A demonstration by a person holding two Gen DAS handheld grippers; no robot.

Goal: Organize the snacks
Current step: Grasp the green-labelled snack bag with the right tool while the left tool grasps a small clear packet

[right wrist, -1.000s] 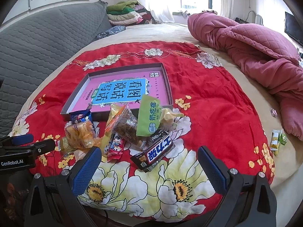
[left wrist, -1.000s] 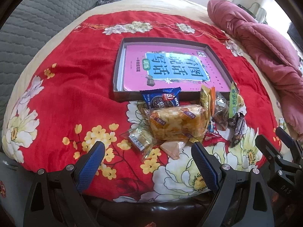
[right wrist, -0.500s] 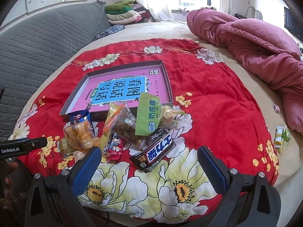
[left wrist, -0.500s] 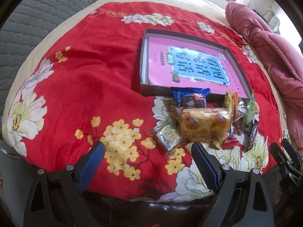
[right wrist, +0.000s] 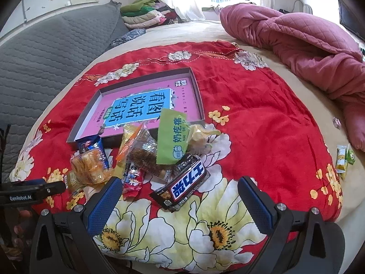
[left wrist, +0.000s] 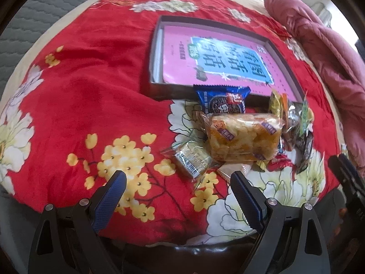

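Note:
A pile of snacks lies on a red flowered cloth in front of a shallow grey tray point(left wrist: 157, 34) point(right wrist: 196, 86) lined with a pink book. In the pile are a blue cookie pack point(left wrist: 222, 99), an orange bread pack point(left wrist: 244, 137) point(right wrist: 89, 166), a small clear wrapped cake point(left wrist: 191, 159), a green packet point(right wrist: 172, 141) and a dark chocolate bar point(right wrist: 182, 182). My left gripper point(left wrist: 179, 188) is open and empty, just short of the small cake. My right gripper point(right wrist: 180, 196) is open and empty, just short of the chocolate bar.
A pink quilt point(right wrist: 296, 36) is bunched at the right of the bed. A grey padded headboard point(right wrist: 45, 45) runs along the left. Small green and yellow candies point(right wrist: 342, 157) lie on the bare sheet at the right edge. Folded clothes point(right wrist: 146, 16) are stacked at the back.
My left gripper has moved left and closer to the cloth, so the snack pile now sits to its right. My right gripper has barely moved. Both stay open.

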